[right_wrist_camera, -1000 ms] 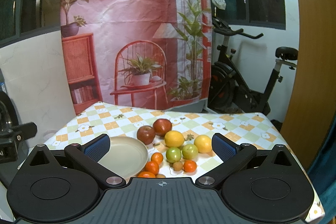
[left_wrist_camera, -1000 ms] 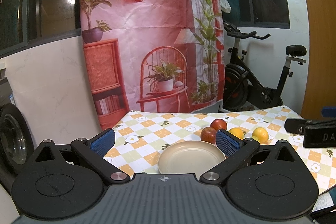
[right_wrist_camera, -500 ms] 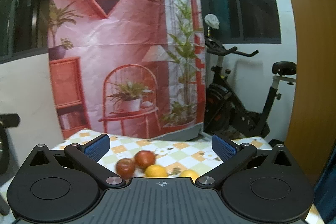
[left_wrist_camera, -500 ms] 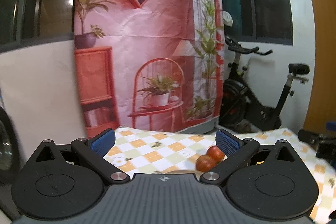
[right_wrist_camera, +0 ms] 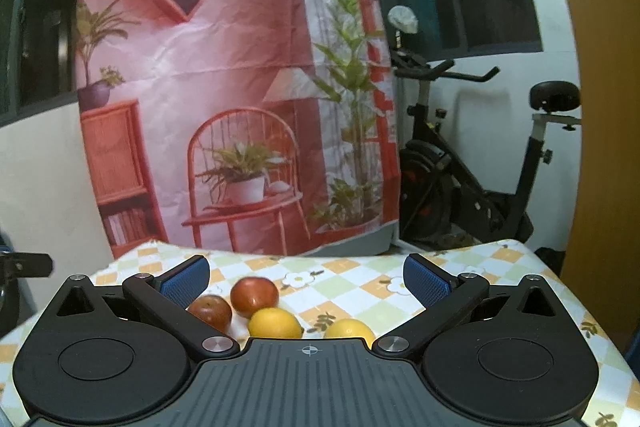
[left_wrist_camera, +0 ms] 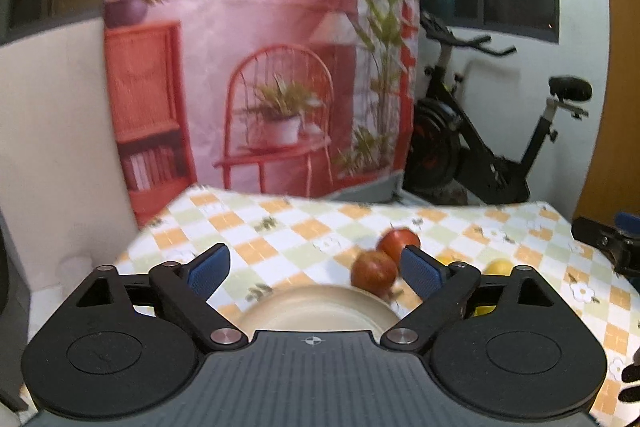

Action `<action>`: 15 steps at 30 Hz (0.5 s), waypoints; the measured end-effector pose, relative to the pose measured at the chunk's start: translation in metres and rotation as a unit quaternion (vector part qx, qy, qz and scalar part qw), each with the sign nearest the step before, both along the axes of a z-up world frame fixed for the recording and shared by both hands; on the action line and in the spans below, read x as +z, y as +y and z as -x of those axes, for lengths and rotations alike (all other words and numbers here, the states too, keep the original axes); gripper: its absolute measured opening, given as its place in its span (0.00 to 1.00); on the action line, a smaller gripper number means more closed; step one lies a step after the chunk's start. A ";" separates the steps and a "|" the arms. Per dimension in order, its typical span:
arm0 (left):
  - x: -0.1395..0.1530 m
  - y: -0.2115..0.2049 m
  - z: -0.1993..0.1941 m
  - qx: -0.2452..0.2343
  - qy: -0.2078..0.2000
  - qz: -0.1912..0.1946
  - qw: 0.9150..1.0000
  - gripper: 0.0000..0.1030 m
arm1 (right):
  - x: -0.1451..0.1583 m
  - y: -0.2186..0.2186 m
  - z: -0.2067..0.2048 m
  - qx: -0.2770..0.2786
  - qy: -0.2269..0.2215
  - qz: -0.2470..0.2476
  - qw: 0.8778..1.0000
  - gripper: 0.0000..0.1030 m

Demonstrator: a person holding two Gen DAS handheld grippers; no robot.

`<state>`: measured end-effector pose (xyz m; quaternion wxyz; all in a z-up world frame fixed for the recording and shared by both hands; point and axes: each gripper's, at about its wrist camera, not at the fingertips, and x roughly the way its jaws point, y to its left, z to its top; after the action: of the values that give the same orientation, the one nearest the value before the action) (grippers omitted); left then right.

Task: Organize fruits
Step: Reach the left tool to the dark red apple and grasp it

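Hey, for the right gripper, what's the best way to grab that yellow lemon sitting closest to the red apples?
Grip the lemon across its round middle, coming down from above with the open right gripper. The two red apples crowd its far-left side, so place the fingers left and right, likely avoiding the second lemon.

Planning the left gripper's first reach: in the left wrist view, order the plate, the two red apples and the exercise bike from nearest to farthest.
1. Plate: just ahead of the left gripper, between its open fingers.
2. Nearer red apple: beyond the plate's right rim.
3. Farther red apple: behind it, rightward.
4. Exercise bike: past the table, far right.
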<state>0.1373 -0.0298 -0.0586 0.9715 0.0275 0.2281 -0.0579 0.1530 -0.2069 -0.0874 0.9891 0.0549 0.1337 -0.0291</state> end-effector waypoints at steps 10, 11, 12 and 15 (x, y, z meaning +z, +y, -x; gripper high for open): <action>-0.039 -0.010 -0.018 -0.018 0.022 0.035 0.999 0.86 | -0.032 -0.010 -0.015 0.006 0.035 0.039 0.999 1.00; -0.040 -0.010 -0.021 -0.016 0.026 0.035 0.999 0.86 | -0.035 -0.011 -0.014 0.007 0.035 0.041 0.999 1.00; -0.041 -0.011 -0.023 -0.014 0.029 0.038 0.999 0.86 | -0.038 -0.011 -0.014 0.007 0.035 0.044 0.998 1.00; -0.041 -0.013 -0.030 -0.009 0.036 0.045 0.998 0.86 | -0.043 -0.011 -0.014 0.008 0.040 0.053 0.998 1.00</action>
<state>0.1672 -0.0427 -0.0997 0.9625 -0.0165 0.2596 -0.0774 0.1669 -0.2183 -0.1309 0.9846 -0.0002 0.1723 -0.0303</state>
